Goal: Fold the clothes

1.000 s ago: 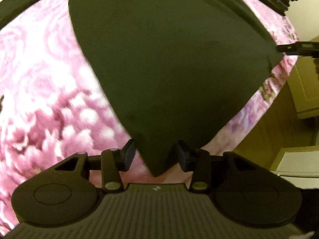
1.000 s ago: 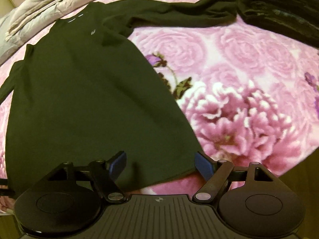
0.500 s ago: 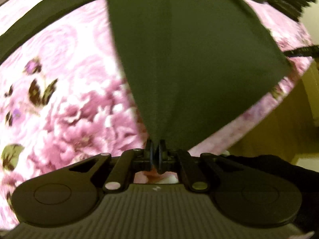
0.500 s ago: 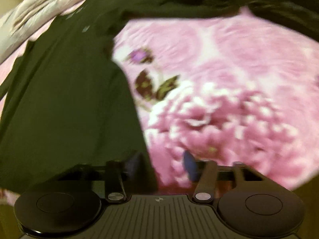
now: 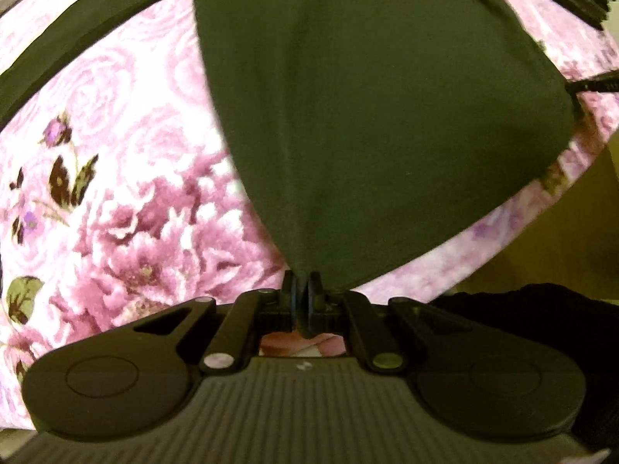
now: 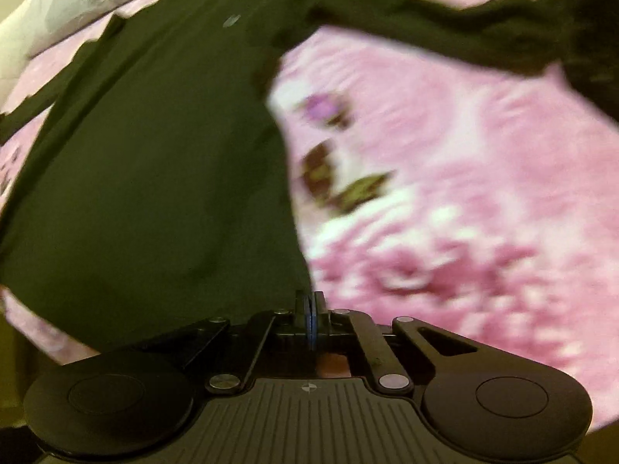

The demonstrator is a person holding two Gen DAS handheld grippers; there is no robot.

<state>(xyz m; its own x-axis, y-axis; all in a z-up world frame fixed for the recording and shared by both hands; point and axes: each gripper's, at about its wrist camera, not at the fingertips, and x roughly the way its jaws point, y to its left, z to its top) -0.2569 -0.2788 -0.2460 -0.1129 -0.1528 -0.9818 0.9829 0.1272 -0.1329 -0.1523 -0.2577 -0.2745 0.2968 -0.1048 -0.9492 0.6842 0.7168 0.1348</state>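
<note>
Dark shirt (image 5: pixel 367 116) hem, loose before, now pinched by left gripper (image 5: pixel 303 290) and right gripper (image 6: pixel 310 305).

Left claw (image 5: pixel 303 294), right claw (image 6: pixel 310 311): black linkages, silver rivets, blue pads; ribbed grey housing

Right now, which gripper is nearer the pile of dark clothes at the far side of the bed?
Right, probably. The right gripper pinches the shirt hem corner on the pile's side; the left gripper pinches the opposite corner.

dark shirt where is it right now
The dark shirt lies spread on the pink floral bedspread, its near hem corners pinched by the left gripper and right gripper.
</note>
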